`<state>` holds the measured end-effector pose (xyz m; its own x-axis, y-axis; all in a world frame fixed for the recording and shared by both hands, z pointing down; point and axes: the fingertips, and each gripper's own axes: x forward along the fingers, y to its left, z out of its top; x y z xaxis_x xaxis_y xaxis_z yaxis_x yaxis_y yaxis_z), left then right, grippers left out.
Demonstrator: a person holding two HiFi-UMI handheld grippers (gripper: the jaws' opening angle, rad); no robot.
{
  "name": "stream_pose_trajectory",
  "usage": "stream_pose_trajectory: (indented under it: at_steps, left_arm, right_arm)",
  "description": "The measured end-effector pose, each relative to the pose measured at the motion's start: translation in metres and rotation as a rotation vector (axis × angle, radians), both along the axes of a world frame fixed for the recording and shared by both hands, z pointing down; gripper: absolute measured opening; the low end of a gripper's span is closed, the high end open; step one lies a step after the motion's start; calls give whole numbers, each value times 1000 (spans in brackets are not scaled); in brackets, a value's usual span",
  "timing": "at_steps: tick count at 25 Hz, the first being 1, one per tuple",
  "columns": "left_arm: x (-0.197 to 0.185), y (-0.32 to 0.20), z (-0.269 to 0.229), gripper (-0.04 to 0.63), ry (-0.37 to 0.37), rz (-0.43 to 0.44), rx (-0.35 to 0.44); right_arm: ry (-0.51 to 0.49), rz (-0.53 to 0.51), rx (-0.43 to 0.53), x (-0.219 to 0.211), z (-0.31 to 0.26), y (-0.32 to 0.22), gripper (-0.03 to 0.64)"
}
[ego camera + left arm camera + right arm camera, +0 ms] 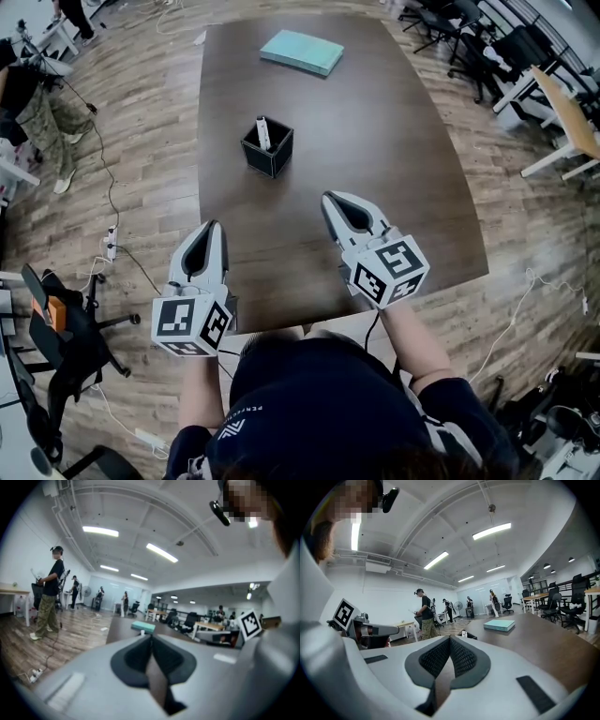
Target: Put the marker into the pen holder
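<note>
With marker (262, 132) already stood in pen holder (278, 161) and left tongs (214, 228), right tongs (329, 200) shut empty well short of it, only a bump-induced tip-over is risked.

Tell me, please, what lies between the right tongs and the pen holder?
Nothing: in the head view only bare dark table separates the shut right tongs from the pen holder, which holds the marker.
</note>
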<state>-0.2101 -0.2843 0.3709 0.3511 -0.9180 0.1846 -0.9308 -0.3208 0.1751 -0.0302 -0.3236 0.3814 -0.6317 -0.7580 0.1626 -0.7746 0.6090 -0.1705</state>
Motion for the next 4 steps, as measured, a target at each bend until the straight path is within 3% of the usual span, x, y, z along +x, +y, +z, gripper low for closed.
stream_pose_trajectory:
  at_steps: [4]
  left_arm:
    - [0,-2,4,15,-1,-1,-10]
  right_arm:
    - [-1,1,-17,2,4,0,0]
